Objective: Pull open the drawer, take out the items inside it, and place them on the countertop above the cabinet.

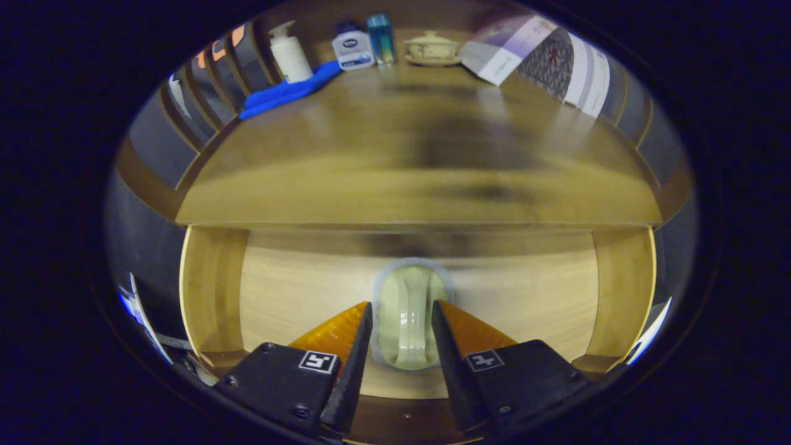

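A pale green glazed cup (411,290) sits between my two fingers, with a handle-like ridge facing me. My gripper (401,304) is shut on it, one finger pressing each side. Under the cup lies the open wooden drawer (210,284), with its pale bottom showing around the cup and no other item visible in it. Beyond the drawer, the cabinet's brown countertop (408,154) stretches away and looks blurred.
Along the back of the countertop stand a white pump bottle (290,52), a blue cloth (287,93), a white jar (353,49), a blue bottle (380,38) and a lidded ceramic bowl (431,48). Printed booklets (544,59) lean at the back right.
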{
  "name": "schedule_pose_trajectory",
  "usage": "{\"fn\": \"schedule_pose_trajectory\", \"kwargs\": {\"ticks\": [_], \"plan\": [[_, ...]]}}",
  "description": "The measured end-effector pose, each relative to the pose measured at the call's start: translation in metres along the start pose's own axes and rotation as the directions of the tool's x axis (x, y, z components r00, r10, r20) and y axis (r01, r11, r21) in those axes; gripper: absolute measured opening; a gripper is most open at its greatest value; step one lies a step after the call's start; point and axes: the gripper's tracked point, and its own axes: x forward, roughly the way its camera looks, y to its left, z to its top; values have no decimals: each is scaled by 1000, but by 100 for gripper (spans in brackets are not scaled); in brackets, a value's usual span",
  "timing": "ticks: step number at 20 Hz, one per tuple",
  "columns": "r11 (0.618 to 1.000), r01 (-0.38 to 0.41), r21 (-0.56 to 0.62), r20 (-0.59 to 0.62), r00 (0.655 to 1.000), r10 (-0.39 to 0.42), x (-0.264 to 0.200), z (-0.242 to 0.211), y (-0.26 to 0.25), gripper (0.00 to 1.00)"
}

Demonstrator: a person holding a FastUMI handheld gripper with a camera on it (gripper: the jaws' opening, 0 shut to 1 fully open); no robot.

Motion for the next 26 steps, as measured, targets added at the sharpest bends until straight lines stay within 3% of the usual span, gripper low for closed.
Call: {"fn": "schedule_pose_trajectory", "kwargs": {"ticks": [4, 6, 13, 21, 26], "plan": [[1000, 14, 28, -9, 1000, -14, 2, 0, -10, 31], [1000, 4, 19, -7, 1000, -4, -3, 1, -10, 25], [996, -93, 0, 61, 994, 93, -55, 1, 5, 24], [994, -107, -19, 187, 976, 108, -130, 34, -9, 24], [993, -113, 34, 239, 966, 101, -146, 79, -18, 24]]}}
